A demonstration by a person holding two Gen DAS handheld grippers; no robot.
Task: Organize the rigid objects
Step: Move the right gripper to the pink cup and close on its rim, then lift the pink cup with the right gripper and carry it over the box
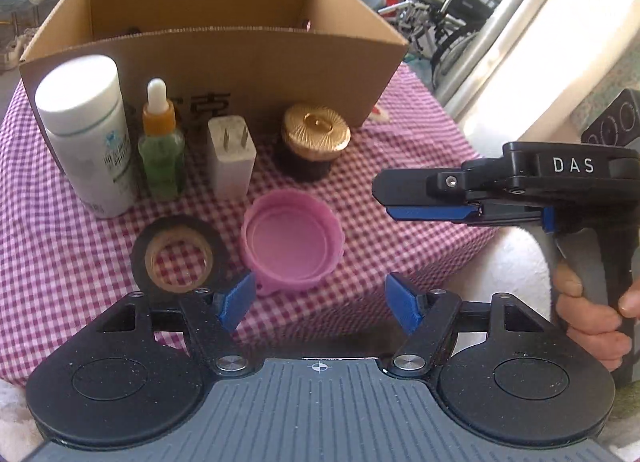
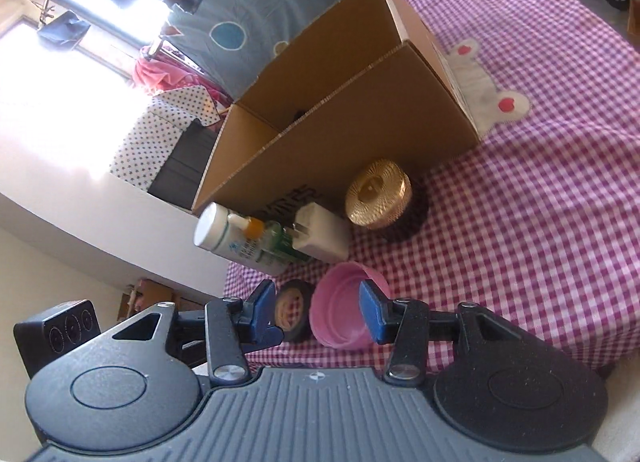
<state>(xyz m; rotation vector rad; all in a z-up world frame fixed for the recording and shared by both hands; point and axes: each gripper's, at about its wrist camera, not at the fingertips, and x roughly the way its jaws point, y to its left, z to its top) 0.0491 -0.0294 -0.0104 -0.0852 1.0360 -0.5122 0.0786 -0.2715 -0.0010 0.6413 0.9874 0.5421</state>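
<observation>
Corrugated cardboard box (image 1: 256,62) standing open-topped at the back of the checked cloth (image 1: 400,182), probably waiting as the container. Lining up in front: white bottle (image 1: 86,130), dropper bottle (image 1: 162,146), plug adapter (image 1: 231,156), gold-lidded jar (image 1: 314,140); lying nearer, tape roll (image 1: 178,256) and pink cap (image 1: 294,240), mouth up. Hovering short of the cap: left gripper (image 1: 320,300), jaws apart, empty; right gripper (image 2: 318,312), jaws parted, gripping nothing.

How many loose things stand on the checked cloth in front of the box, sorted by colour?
White: 2, bottle and plug
Green: 1, dropper bottle
Gold: 1, gold-lidded jar
Pink: 1, cap
Black: 1, tape roll
Total: 6
</observation>
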